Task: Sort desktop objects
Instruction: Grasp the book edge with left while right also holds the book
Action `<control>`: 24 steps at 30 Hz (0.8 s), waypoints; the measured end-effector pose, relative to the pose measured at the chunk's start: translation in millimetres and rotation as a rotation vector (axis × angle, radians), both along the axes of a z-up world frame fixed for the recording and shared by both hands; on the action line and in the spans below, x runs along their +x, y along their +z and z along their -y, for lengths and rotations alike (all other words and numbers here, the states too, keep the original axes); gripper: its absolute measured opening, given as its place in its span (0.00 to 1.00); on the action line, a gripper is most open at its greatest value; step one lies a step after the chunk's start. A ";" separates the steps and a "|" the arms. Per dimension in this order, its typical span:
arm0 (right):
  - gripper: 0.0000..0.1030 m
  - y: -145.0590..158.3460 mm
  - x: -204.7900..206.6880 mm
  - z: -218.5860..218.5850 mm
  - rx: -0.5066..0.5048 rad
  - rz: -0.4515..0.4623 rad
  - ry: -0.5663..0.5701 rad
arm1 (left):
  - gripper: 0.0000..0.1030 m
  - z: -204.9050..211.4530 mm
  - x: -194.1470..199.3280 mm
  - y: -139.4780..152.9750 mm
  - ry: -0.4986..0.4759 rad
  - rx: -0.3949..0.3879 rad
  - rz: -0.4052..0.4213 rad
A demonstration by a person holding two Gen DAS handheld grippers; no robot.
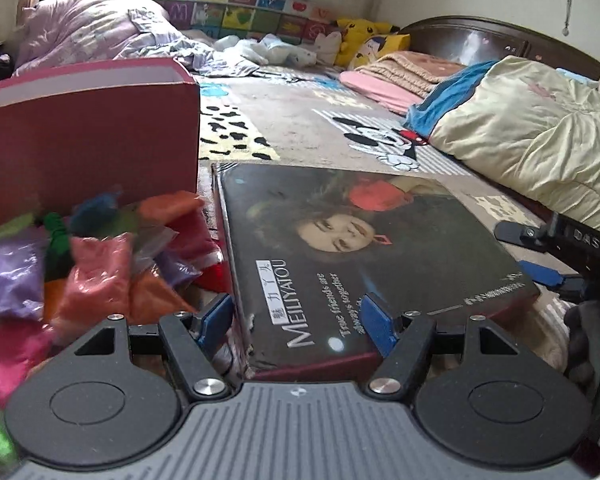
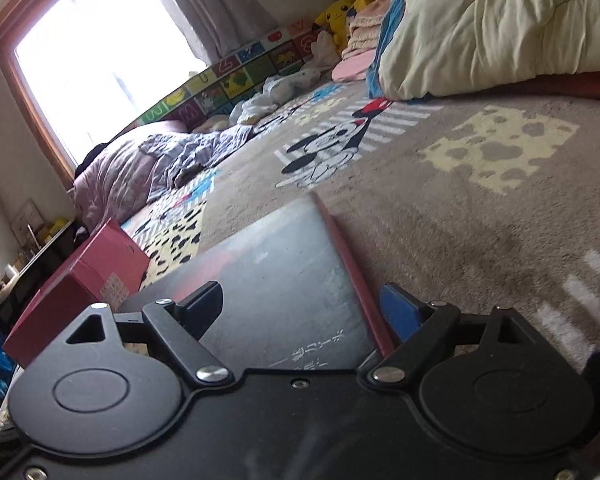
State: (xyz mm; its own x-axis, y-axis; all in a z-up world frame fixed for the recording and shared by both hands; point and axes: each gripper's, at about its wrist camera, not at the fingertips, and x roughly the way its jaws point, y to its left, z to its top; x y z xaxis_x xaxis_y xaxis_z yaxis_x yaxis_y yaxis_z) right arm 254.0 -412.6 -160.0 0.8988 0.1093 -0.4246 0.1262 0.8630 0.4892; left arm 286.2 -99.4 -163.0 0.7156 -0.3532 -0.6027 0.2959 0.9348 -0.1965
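A dark photo album with a woman's face and "MEILIYATOU" on its cover lies flat on the carpet. My left gripper is open, its blue pads either side of the album's near left corner. My right gripper is open around the album's right edge; it also shows at the right in the left wrist view. A pile of small coloured bags lies left of the album, in front of a red box.
The red box stands left of the album. A cream quilt lies at the right, a purple quilt at the back left, plush toys at the back. The Mickey-print carpet spreads ahead.
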 end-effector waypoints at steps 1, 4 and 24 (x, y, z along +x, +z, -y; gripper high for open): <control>0.84 -0.4 0.6 -1.5 -0.011 -0.008 0.003 | 0.73 0.3 3.3 -0.9 0.002 -0.004 -0.007; 0.85 -4.8 5.4 -4.8 -0.042 -0.053 0.009 | 0.74 -1.9 10.5 -2.0 0.004 -0.024 -0.035; 0.87 42.6 -71.6 -18.4 -0.056 0.049 0.160 | 0.75 -29.6 -37.0 56.2 -0.116 -0.065 0.101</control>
